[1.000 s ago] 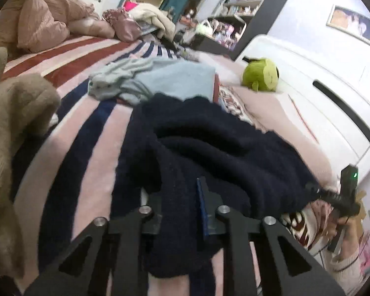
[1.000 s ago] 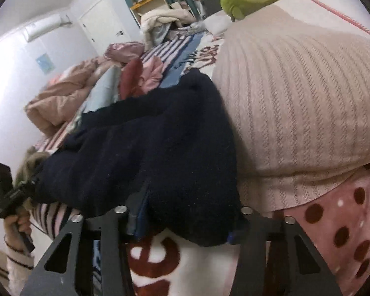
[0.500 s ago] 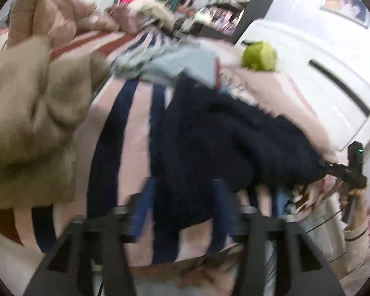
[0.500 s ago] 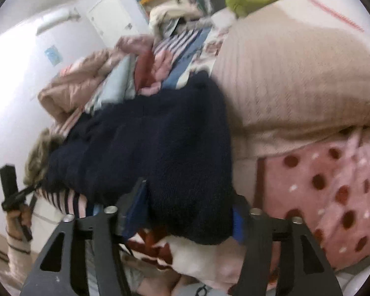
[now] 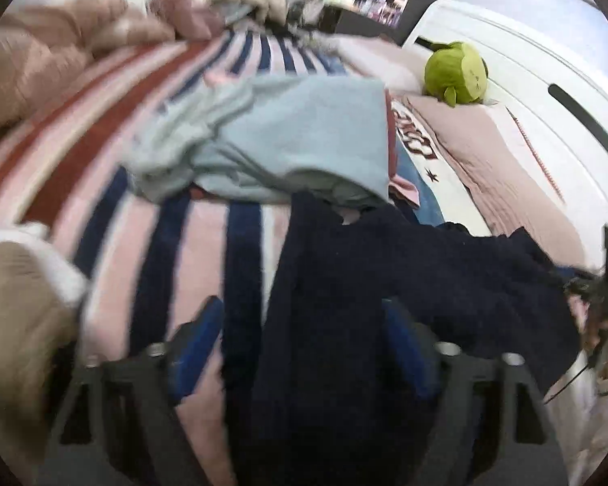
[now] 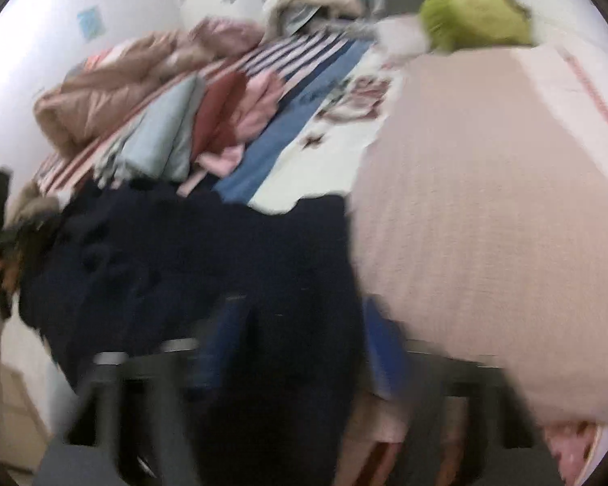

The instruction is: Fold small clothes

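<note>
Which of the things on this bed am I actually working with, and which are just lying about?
In the job:
navy garment, lying between the open fingers of both grippers
left gripper
right gripper

Lying about:
light blue garment
green plush toy
pink knit blanket
tan fleece
striped bedcover

Counts on the bed

One navy garment [image 5: 385, 283] at the near edge; one light blue garment [image 5: 296, 133], one dark red [image 6: 219, 117] and one pink [image 6: 255, 121] piled mid-bed; one green plush toy [image 5: 456, 73] by the headboard; one pink knit pillow [image 6: 486, 222] (blur hides smaller items); two tan pieces at the left edge.
</note>
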Tool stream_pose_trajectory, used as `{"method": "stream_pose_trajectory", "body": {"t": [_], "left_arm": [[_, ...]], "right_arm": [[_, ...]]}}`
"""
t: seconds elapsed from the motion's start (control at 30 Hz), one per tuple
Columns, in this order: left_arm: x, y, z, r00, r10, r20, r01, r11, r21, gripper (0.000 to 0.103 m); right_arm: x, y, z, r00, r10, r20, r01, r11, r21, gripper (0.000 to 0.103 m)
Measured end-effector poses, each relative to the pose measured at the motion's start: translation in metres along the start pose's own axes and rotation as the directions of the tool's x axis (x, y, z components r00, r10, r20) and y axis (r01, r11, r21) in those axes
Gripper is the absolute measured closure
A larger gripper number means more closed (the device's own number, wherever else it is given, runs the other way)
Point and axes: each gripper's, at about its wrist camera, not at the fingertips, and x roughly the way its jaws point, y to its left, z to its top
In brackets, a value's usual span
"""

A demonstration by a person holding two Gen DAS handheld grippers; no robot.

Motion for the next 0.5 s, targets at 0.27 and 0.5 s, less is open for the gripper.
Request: {"method": "stream_pose_trajectory", "body": {"t": [0.27,0.5], "left_arm": [[-0.007,-0.002,0.019,0.970,0.222,0.096,-0.225,0.974,0.020,0.099],[-0.016,-0.023,0.003,0.966,0.229,0.120,-0.242,0.964,0.107,0.032]], "right_arm": [[-0.022,0.012,0.015,0.981,-0.139,0.138,0.144,0.989,-0.030,0.095],[-0.002,0.020,0.007,0.988,-0.148,0.052,0.151,0.987,-0.053,0.050]]}}
